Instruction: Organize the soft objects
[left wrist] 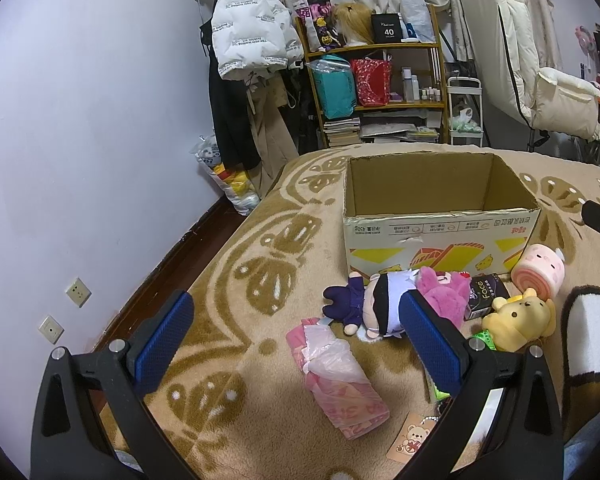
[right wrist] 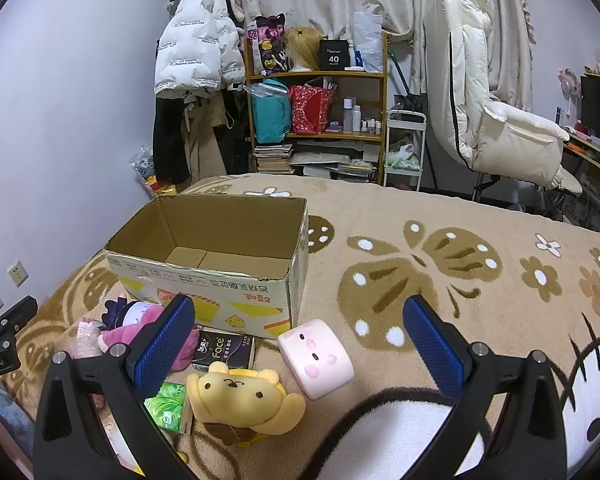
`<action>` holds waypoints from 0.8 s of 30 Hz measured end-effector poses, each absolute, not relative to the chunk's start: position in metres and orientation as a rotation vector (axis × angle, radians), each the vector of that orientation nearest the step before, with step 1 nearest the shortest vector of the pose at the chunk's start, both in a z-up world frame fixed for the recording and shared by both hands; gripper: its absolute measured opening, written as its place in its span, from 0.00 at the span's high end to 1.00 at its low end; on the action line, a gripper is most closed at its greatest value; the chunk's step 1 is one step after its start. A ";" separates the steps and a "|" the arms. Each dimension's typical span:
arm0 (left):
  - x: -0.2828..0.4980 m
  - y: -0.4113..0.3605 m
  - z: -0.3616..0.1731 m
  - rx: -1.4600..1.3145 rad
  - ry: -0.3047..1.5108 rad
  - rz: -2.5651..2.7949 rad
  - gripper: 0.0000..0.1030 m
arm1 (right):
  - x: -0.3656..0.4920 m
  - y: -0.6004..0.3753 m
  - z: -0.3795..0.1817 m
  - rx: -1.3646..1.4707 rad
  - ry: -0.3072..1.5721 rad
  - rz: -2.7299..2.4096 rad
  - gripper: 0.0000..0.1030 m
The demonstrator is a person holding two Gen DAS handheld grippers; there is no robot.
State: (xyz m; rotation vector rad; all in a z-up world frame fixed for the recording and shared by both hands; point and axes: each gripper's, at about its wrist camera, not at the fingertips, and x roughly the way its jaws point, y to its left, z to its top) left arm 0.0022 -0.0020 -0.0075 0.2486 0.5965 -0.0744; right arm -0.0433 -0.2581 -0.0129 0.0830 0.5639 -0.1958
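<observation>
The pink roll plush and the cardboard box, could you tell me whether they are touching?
Apart: the right wrist view shows blanket between the pink roll plush and the cardboard box.

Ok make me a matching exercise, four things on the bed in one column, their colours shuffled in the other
Things:
1. bear plush
2. cake-roll plush
3. tissue pack
4. cardboard box

Colours:
A. black
B. brown inside, white and yellow outside
C. yellow
D. pale pink

Pairs: 1-C, 2-D, 3-A, 4-B

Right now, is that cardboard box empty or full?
Empty: the cardboard box shows only bare floor inside in the right wrist view.
</observation>
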 end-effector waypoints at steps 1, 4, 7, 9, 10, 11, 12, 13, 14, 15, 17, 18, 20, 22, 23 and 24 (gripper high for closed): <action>0.002 -0.002 -0.008 0.248 0.597 -0.075 0.01 | -0.043 -0.258 -0.013 0.083 0.565 -0.196 0.00; 0.002 -0.002 -0.008 0.250 0.597 -0.074 0.01 | -0.043 -0.258 -0.013 0.083 0.566 -0.198 0.00; 0.002 -0.002 -0.008 0.250 0.597 -0.074 0.01 | -0.043 -0.259 -0.012 0.084 0.566 -0.198 0.00; 0.002 -0.002 -0.007 0.250 0.597 -0.074 0.01 | -0.043 -0.259 -0.012 0.083 0.566 -0.197 0.00; 0.002 -0.002 -0.008 0.250 0.596 -0.073 0.01 | -0.043 -0.258 -0.012 0.084 0.567 -0.197 0.00; 0.002 -0.002 -0.007 0.251 0.597 -0.075 0.01 | -0.043 -0.259 -0.012 0.084 0.568 -0.197 0.00; 0.002 -0.002 -0.007 0.251 0.598 -0.075 0.01 | -0.043 -0.258 -0.013 0.084 0.568 -0.196 0.00; 0.003 -0.003 -0.008 0.251 0.598 -0.074 0.01 | -0.043 -0.258 -0.012 0.084 0.567 -0.196 0.00; 0.002 -0.002 -0.007 0.252 0.597 -0.075 0.01 | -0.043 -0.258 -0.013 0.083 0.568 -0.197 0.00; 0.002 -0.002 -0.007 0.251 0.597 -0.075 0.01 | -0.043 -0.258 -0.012 0.083 0.567 -0.197 0.00; 0.002 -0.003 -0.007 0.252 0.597 -0.074 0.01 | -0.042 -0.260 -0.013 0.084 0.567 -0.196 0.00; 0.002 -0.003 -0.007 0.252 0.597 -0.074 0.01 | -0.042 -0.259 -0.013 0.083 0.567 -0.195 0.00; 0.002 -0.003 -0.007 0.253 0.598 -0.074 0.01 | -0.042 -0.260 -0.012 0.082 0.565 -0.199 0.00; 0.002 -0.003 -0.007 0.253 0.597 -0.074 0.01 | -0.043 -0.257 -0.013 0.078 0.563 -0.200 0.00; 0.002 -0.003 -0.007 0.253 0.597 -0.074 0.01 | -0.043 -0.256 -0.014 0.079 0.563 -0.199 0.00; 0.002 -0.003 -0.007 0.254 0.598 -0.074 0.01 | -0.043 -0.256 -0.014 0.081 0.563 -0.199 0.00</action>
